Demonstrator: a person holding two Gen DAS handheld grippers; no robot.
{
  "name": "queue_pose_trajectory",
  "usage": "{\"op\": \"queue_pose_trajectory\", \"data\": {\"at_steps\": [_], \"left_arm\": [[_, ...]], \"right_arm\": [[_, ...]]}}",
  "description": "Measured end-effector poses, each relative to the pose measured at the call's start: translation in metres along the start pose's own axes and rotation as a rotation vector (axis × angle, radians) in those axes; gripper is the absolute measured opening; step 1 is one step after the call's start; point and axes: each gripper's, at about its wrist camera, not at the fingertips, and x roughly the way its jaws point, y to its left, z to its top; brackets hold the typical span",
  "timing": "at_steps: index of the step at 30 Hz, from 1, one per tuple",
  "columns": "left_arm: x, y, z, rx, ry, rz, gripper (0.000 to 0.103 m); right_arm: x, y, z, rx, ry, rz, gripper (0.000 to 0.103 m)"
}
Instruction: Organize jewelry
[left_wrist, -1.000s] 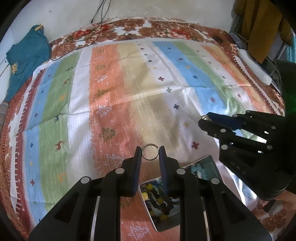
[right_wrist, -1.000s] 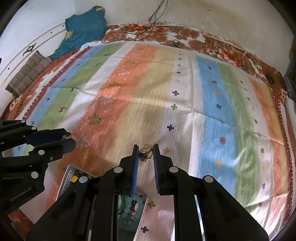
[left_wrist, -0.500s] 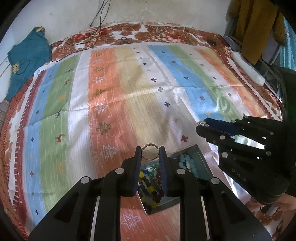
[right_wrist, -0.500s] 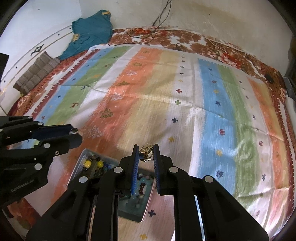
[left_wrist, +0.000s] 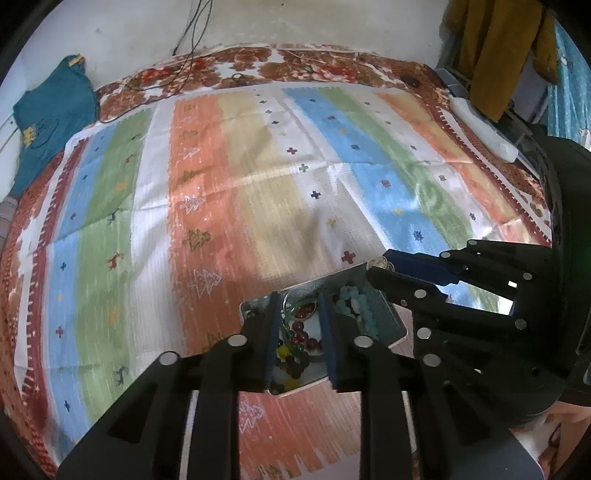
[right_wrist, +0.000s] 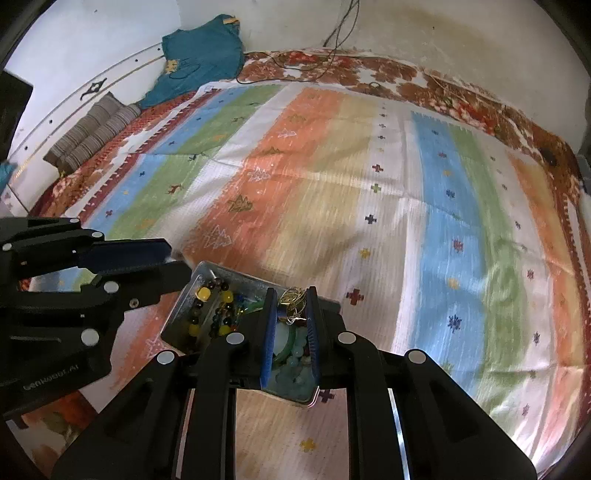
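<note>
A grey metal box (left_wrist: 395, 325) (right_wrist: 192, 295) lies on the striped cloth, filled with dark and yellow beads (right_wrist: 207, 310) on one side and pale blue-green beads (left_wrist: 354, 302) on the other. My left gripper (left_wrist: 300, 302) is shut on a thin silver ring (left_wrist: 291, 301) and holds it just over the box's bead side. My right gripper (right_wrist: 292, 299) is shut on a tangle of gold wire jewelry (right_wrist: 293, 301), held over the box's pale-bead side. The right gripper also shows in the left wrist view (left_wrist: 376, 267).
The striped cloth (left_wrist: 258, 184) covers a bed with a floral border. A teal garment (right_wrist: 199, 55) lies at the far left corner, with folded striped fabric (right_wrist: 96, 129) beside it. Cables (left_wrist: 192, 44) run down the wall. A white object (left_wrist: 480, 125) lies at the right edge.
Both grippers have moved back and down over the box, each still holding its piece. The box now sits right under the fingertips.
</note>
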Motion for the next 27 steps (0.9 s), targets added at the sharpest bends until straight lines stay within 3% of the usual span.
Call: {"op": "queue_pose_trajectory", "data": {"at_steps": [3,7,13,27], "left_arm": [[-0.004,0.001,-0.004,-0.008,-0.005,0.003,0.032],[-0.007,0.003,-0.01,-0.021,-0.006,0.01,0.033],[-0.016,0.002,-0.02,-0.034,-0.017,0.016,0.043],[-0.045,-0.002,-0.047,-0.04,-0.084,0.013,0.076]], "right_arm": [[-0.005,-0.003,-0.003,0.013,-0.011,-0.004,0.035],[-0.013,-0.007,-0.008,0.03,-0.027,-0.002,0.038],[-0.031,-0.007,-0.017,0.038,-0.065,0.001,0.049],[-0.066,-0.001,-0.047,-0.002,-0.138,0.002,0.074]]}}
